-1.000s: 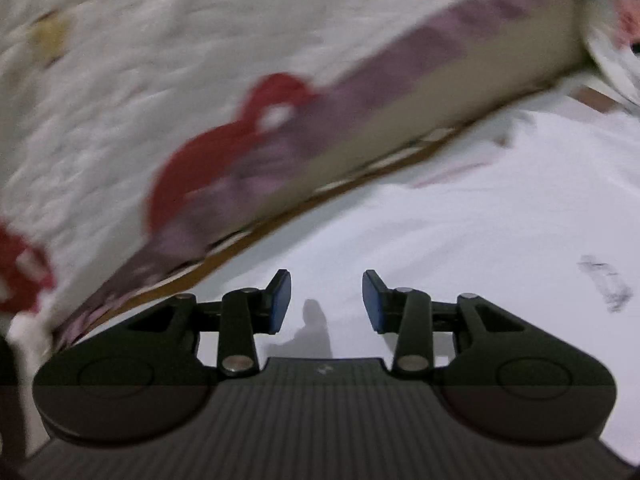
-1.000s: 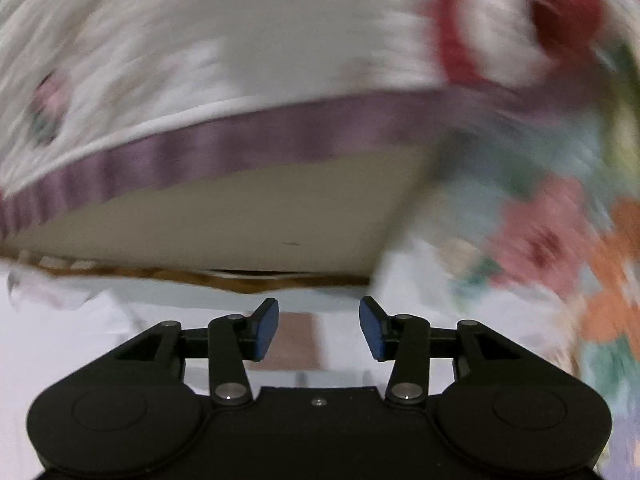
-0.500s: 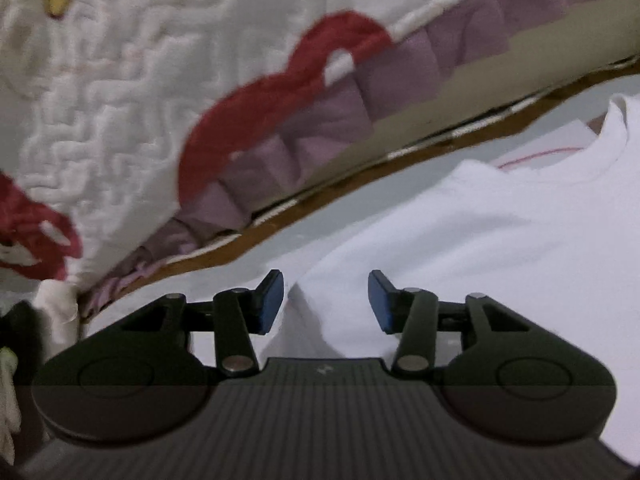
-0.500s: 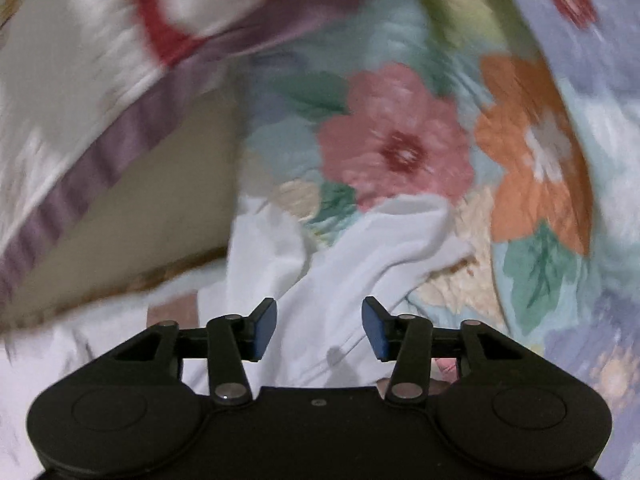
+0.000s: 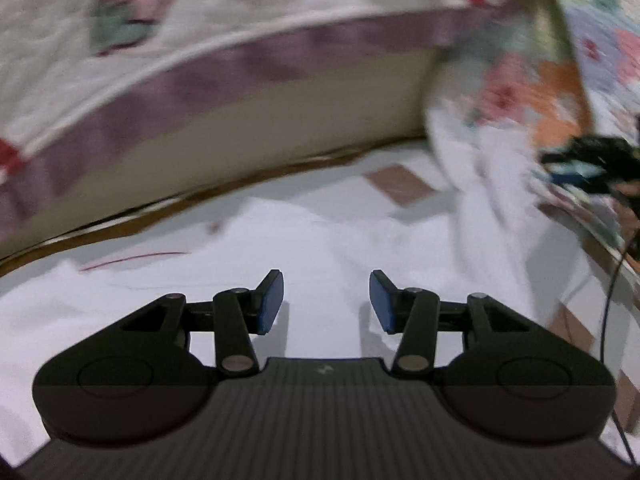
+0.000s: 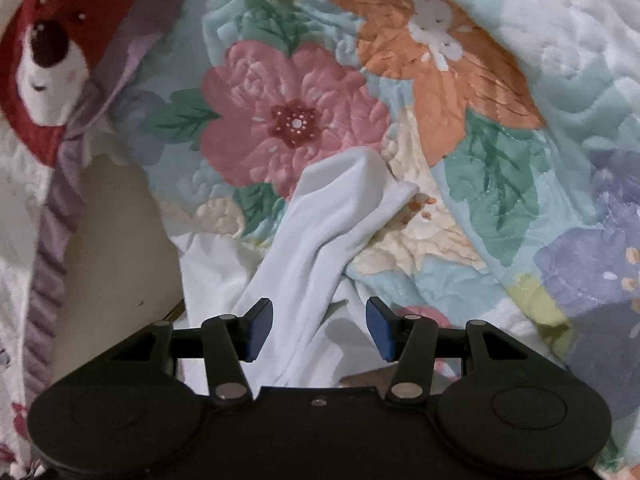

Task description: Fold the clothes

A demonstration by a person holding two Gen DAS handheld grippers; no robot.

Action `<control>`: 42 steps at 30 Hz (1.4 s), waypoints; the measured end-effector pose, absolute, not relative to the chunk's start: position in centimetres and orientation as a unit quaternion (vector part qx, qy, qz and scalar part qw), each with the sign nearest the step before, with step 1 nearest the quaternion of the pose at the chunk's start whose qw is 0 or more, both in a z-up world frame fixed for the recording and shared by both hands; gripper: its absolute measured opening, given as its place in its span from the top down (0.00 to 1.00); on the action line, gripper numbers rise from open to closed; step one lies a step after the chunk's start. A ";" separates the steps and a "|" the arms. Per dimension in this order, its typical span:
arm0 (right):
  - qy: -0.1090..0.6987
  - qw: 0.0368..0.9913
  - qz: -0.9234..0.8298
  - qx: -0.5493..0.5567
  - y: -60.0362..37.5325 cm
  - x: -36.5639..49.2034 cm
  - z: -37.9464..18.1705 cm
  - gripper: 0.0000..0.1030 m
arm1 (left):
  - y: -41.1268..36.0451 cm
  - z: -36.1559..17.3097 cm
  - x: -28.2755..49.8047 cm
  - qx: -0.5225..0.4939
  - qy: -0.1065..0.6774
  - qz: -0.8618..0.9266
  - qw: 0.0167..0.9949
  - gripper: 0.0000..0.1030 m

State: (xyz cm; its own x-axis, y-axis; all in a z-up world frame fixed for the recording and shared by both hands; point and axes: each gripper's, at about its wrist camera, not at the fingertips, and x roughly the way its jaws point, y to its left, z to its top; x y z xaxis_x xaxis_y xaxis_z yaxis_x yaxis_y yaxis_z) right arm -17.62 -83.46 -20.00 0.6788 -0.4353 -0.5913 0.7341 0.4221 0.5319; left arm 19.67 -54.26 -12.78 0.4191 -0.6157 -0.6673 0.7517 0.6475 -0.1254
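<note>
The white T-shirt (image 5: pixel 256 264) lies spread on the bed under the left gripper (image 5: pixel 326 300), its body reaching from about 9 o'clock across to 3 o'clock in the left wrist view, with a thin red line of trim at 10 o'clock. One sleeve (image 6: pixel 332 216) runs up and away at 12 o'clock from the right gripper (image 6: pixel 320 322), draped onto the floral quilt (image 6: pixel 480 128). Both grippers have their jaws released, with nothing between the blue pads; cloth lies below each gap, not in it.

The risks, as I judge them:
- The sleeve rests on quilt, not on flat sheet. If the right jaws close low, they may pinch quilt along with sleeve and drag the bedding into the fold.
- The sleeve is bunched and ridged. A grasp on one ridge alone would lift a single layer and leave the rest twisted.
- The left wrist view is smeared, so the left gripper seems to be in motion. Closing while sweeping could skid across the smooth cloth and wrinkle the shirt's body.
- The quilted cover with a purple frill (image 5: pixel 224 56) hangs close at 11 o'clock; a wide swing could snag it.
- A black cable (image 5: pixel 606 320) trails at 3 o'clock and could catch the shirt's edge.
</note>
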 end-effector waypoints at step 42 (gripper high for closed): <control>0.333 0.829 -0.440 0.086 -83.5 -21.2 -12.9 0.95 | -51.6 -16.2 15.7 0.143 0.394 -0.341 0.841 0.54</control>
State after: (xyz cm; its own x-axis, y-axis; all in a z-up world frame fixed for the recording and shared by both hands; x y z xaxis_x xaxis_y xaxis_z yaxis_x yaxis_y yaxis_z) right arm -21.16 -83.45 -12.92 0.3907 -0.6726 -0.6285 0.7876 0.5977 -0.1501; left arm 15.72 -51.56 -16.18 0.4566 -0.4601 -0.7614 0.6865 0.7266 -0.0274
